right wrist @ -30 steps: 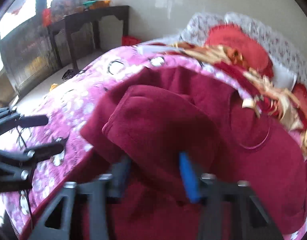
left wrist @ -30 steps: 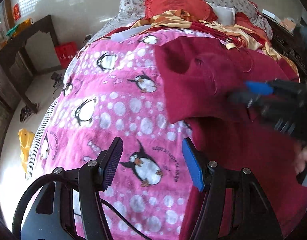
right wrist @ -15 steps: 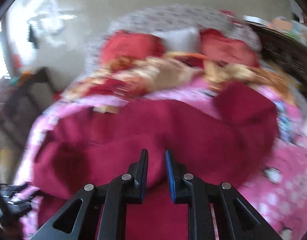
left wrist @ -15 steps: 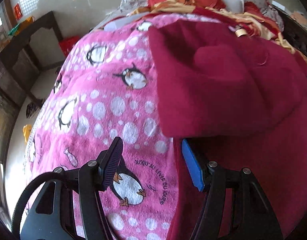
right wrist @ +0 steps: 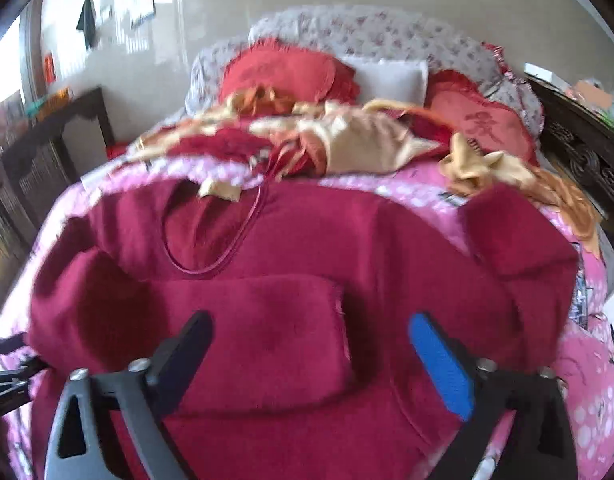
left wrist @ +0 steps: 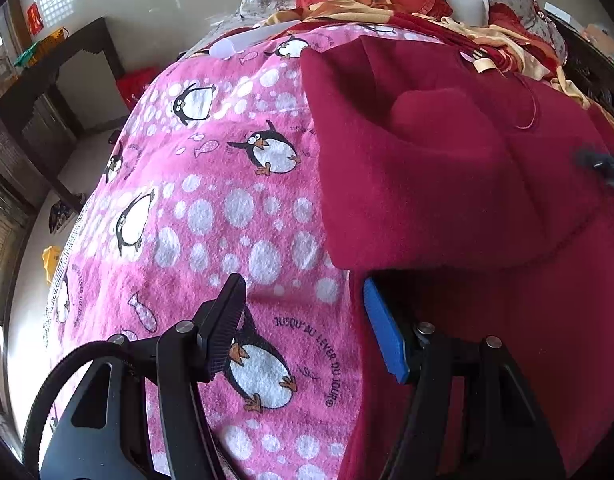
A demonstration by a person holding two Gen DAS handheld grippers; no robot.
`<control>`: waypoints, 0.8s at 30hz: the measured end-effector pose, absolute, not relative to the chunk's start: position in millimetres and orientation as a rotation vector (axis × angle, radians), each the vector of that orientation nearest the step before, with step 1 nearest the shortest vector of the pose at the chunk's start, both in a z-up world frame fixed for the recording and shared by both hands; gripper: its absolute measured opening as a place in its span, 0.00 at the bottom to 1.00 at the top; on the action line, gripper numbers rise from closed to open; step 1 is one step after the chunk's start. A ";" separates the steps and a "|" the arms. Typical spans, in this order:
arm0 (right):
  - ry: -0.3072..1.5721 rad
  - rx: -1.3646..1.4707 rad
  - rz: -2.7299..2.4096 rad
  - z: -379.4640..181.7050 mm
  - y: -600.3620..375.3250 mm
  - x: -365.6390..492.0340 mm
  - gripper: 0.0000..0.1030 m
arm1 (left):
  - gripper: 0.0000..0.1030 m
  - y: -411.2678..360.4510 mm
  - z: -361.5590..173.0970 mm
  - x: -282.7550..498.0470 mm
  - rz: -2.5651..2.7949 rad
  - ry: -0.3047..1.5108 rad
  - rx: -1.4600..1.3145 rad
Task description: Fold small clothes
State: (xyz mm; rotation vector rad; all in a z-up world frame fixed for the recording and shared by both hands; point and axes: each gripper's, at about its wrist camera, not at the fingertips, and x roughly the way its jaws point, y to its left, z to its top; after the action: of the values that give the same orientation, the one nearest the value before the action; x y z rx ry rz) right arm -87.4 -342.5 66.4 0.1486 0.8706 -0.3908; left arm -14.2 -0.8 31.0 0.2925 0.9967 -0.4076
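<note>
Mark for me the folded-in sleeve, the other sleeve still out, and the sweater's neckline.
folded-in sleeve (right wrist: 267, 332): right wrist view, middle of the sleeve lying across the body.
other sleeve (right wrist: 519, 240): right wrist view, upper part of the sleeve at right.
neckline (right wrist: 211, 268): right wrist view, bottom of the collar seam.

the right claw (left wrist: 605, 168) shows only as a blurred dark tip at the left view's right edge. the maroon sweater (right wrist: 291, 320) runs past the lower frame edge, hiding the bed beneath.
</note>
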 end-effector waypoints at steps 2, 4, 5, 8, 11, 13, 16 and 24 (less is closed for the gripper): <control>0.917 0.158 -0.390 52.0 -349.9 -77.8 0.46 | 0.60 0.6 31.3 -13.4 -0.409 0.998 0.284; 0.916 0.186 -0.372 51.7 -354.6 -78.9 0.28 | 0.60 2.2 31.6 -12.1 -0.406 0.996 0.278; 0.904 0.185 -0.361 59.0 -354.5 -83.0 0.09 | 0.60 3.5 31.1 -11.3 -0.402 0.996 0.275; 0.838 0.190 -0.355 83.9 -356.8 -100.0 0.04 | 0.60 8.6 28.2 -6.5 -0.352 0.992 0.281; 0.760 0.160 -0.472 108.0 -369.4 -125.0 0.04 | 0.60 16.3 25.9 0.2 -0.326 1.008 0.247; 0.783 0.184 -0.534 104.8 -386.3 -127.6 0.04 | 0.60 19.0 27.4 2.8 -0.326 1.012 0.225; 0.876 0.247 -0.654 82.9 -413.0 -126.7 0.04 | 0.60 18.8 30.5 2.8 -0.330 1.019 0.216; 0.779 0.277 -0.284 109.1 -347.4 -95.2 0.83 | 0.60 17.3 43.1 -14.5 -0.455 1.003 0.192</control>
State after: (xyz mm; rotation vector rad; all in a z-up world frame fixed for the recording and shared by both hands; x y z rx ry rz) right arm -95.2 -347.4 109.1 0.2768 0.7790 -0.2842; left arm -14.5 17.3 43.1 0.1921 1.0030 -0.4552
